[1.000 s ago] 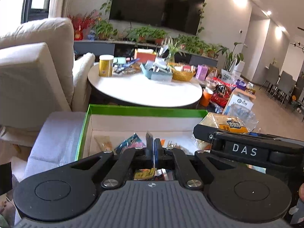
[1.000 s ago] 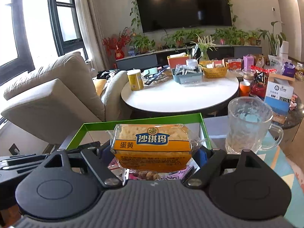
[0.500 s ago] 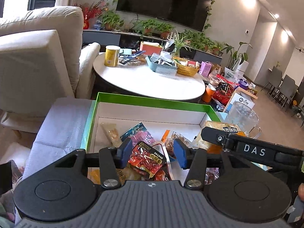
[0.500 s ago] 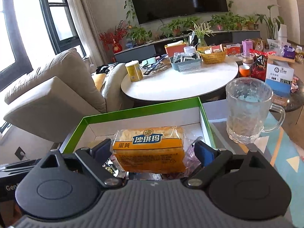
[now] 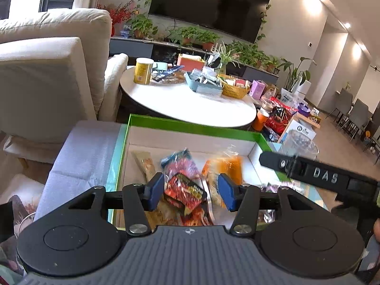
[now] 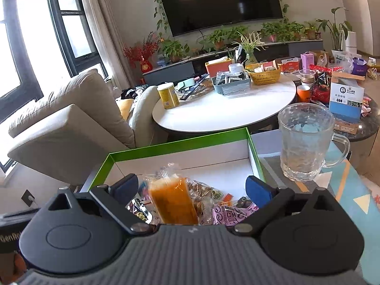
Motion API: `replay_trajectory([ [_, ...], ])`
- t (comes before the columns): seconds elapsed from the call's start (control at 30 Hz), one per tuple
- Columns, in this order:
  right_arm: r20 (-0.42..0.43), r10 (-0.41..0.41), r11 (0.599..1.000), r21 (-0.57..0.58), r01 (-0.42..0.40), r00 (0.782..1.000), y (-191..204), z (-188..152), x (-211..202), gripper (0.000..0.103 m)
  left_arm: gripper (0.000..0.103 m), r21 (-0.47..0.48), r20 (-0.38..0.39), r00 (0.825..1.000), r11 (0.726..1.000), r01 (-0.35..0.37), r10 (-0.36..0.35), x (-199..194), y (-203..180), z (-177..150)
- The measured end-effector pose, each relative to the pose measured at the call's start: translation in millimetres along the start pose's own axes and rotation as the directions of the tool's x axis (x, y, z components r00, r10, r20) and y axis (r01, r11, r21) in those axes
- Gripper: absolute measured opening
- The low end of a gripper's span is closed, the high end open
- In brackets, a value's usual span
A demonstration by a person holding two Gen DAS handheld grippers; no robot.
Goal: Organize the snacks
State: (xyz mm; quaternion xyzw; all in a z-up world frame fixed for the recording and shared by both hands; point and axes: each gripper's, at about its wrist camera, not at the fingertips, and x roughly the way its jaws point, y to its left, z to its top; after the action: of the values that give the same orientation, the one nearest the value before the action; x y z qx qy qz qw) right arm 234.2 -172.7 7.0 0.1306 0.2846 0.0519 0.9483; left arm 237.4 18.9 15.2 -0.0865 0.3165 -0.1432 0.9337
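A green-rimmed white box (image 5: 190,127) (image 6: 178,142) holds several snack packets. My left gripper (image 5: 191,187) hovers over its near end with its jaws opening; a red packet (image 5: 185,190) lies in the box below the gap, untouched. My right gripper (image 6: 192,186) is open over the box's right half. An orange-yellow cake packet (image 6: 173,201) (image 5: 225,166) is blurred and turned on end between its fingers, clear of both pads. A pink packet (image 6: 228,213) lies beside it. The right gripper's black body (image 5: 320,178) crosses the left wrist view.
A glass mug (image 6: 306,142) stands just right of the box on a patterned mat. Beyond is a round white table (image 5: 190,104) crowded with a yellow can, baskets and boxes. A beige sofa (image 5: 47,71) is at left; grey cloth (image 5: 87,147) lies beside the box.
My left gripper's jaws went from shut to wide apart and it drew back from the box. The right gripper let go of the cake packet, which turned and dropped toward the box.
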Motion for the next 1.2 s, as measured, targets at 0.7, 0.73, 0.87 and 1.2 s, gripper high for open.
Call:
replay_trajectory([
  [0.7,0.016,0.0,1.0,-0.025,0.001,1.0,-11.0,-24.0,-31.8,0.066,0.049,-0.002,-0.042,0.997,0.998,-0.061,0.06,-18.6,20.8,-33.1],
  [0.73,0.016,0.003,1.0,-0.029,-0.002,1.0,-10.7,-25.8,-33.5,0.066,0.049,-0.014,-0.039,0.997,0.998,-0.061,0.06,-20.9,24.8,-33.7],
  [0.87,0.02,0.011,0.997,-0.073,-0.01,1.0,-8.5,-36.1,-42.6,0.066,0.049,-0.036,-0.04,0.996,0.996,-0.081,0.079,-28.1,36.2,-38.0],
  [1.2,-0.027,0.005,0.957,-0.289,-0.012,1.0,18.0,-68.0,-45.0,0.066,0.048,0.03,-0.103,0.993,0.998,-0.058,0.061,-22.3,33.1,-63.8],
])
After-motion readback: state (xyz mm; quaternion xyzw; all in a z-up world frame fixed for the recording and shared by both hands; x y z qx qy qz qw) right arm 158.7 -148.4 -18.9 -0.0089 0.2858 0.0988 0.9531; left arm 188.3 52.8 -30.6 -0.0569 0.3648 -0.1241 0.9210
